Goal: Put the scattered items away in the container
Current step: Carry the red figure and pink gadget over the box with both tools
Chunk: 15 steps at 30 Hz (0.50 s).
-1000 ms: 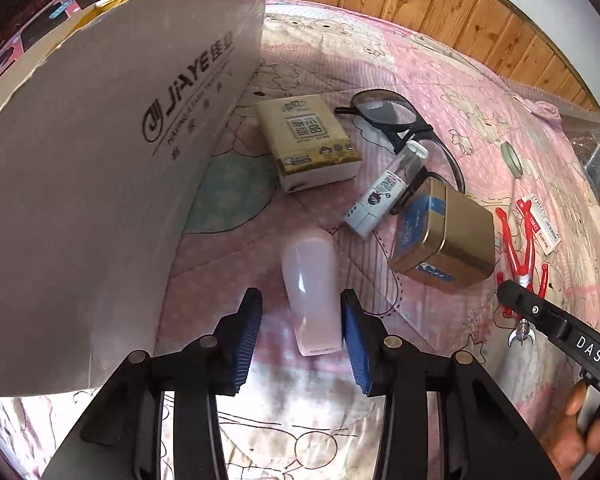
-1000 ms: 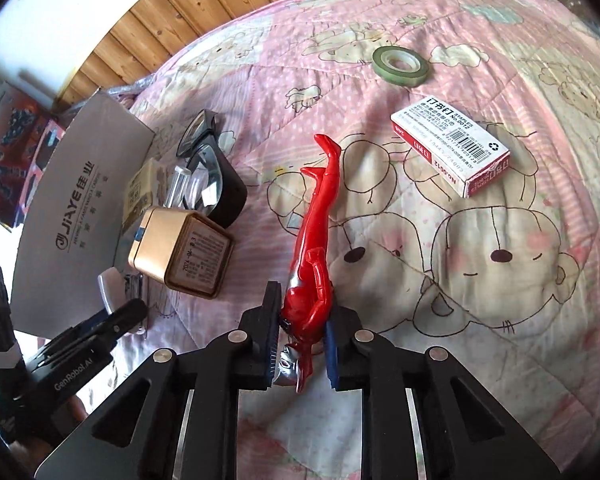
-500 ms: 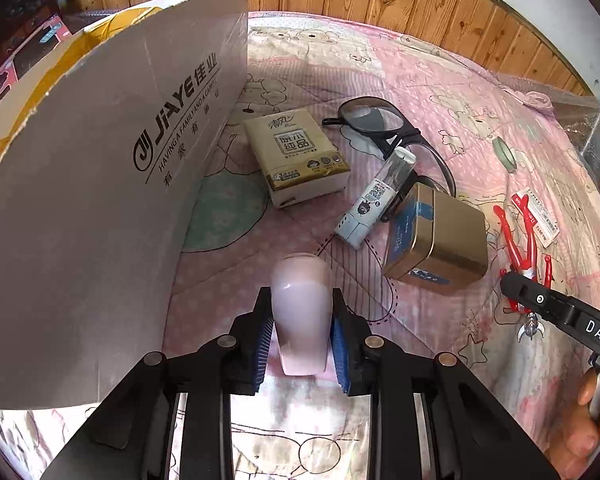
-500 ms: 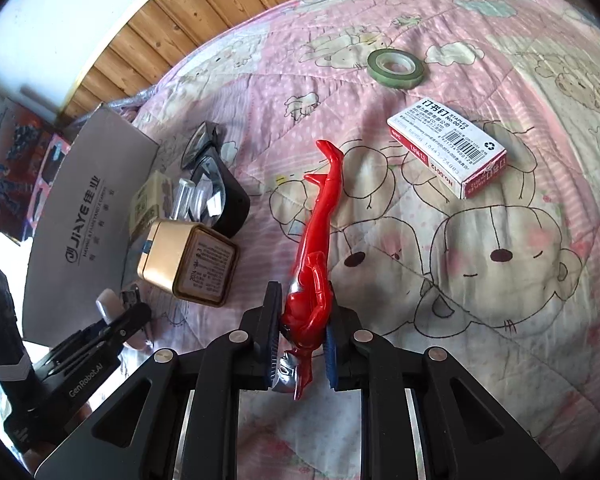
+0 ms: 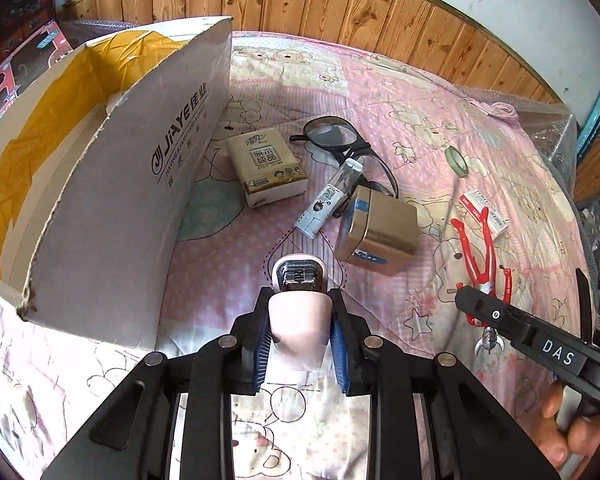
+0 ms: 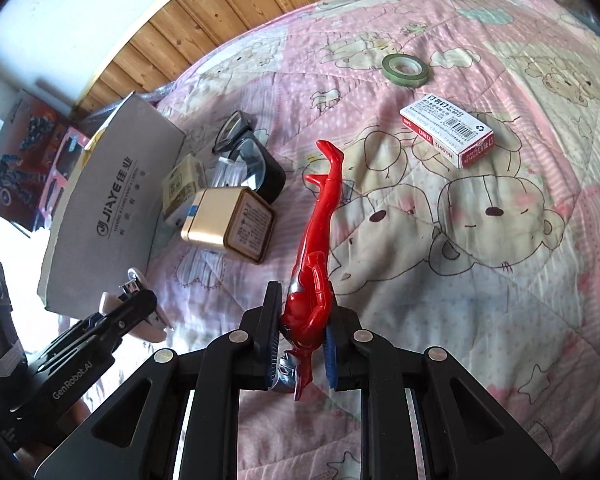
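Left gripper [image 5: 300,332] grips a pink stapler [image 5: 298,312]; right gripper [image 6: 302,344] grips a red figure [image 6: 314,276]. Both are lifted beside the box [image 5: 112,200]. Tissues [image 5: 266,170], glasses [image 5: 334,138], bottle [image 5: 328,200], tin [image 5: 380,232], tape [image 6: 405,68] and staples [image 6: 446,130] remain on the bedspread [image 6: 500,280].

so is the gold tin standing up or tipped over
Tipped over: the gold tin lies on its side on the quilt, its printed end panel facing sideways toward the right wrist camera.

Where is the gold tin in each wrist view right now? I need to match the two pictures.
Left wrist: gold tin lies right of centre, beyond the left gripper.
Right wrist: gold tin lies left of centre, beside the red figure.
Shared landmark: the cardboard box.
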Available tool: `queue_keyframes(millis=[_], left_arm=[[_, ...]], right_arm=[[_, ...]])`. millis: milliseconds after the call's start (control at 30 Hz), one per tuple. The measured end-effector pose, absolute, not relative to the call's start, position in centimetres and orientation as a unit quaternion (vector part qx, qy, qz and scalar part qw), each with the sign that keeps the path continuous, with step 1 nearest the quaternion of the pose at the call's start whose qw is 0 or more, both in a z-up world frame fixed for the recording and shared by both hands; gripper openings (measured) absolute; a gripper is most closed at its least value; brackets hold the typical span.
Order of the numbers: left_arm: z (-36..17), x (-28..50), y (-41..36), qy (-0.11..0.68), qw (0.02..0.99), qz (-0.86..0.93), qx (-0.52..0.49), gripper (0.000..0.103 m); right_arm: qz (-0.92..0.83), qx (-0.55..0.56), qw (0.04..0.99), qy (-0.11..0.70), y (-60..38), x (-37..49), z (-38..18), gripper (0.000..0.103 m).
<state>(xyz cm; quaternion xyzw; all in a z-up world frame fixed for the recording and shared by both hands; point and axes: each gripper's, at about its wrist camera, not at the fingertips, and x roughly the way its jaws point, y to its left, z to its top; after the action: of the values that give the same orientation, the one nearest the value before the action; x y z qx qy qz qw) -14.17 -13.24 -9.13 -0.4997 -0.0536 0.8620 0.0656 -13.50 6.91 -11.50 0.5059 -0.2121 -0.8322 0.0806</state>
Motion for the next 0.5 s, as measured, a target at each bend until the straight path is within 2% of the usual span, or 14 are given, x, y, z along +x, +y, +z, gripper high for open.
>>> queue_keyframes(millis=[500], left_arm=[[-6.2, -10.7, -13.7, -0.060, 0.083, 0.874, -0.475, 0.027]], right_arm=[[-0.838, 0.498, 0.094, -0.203, 4.3, -10.0, -9.3, 0.019]])
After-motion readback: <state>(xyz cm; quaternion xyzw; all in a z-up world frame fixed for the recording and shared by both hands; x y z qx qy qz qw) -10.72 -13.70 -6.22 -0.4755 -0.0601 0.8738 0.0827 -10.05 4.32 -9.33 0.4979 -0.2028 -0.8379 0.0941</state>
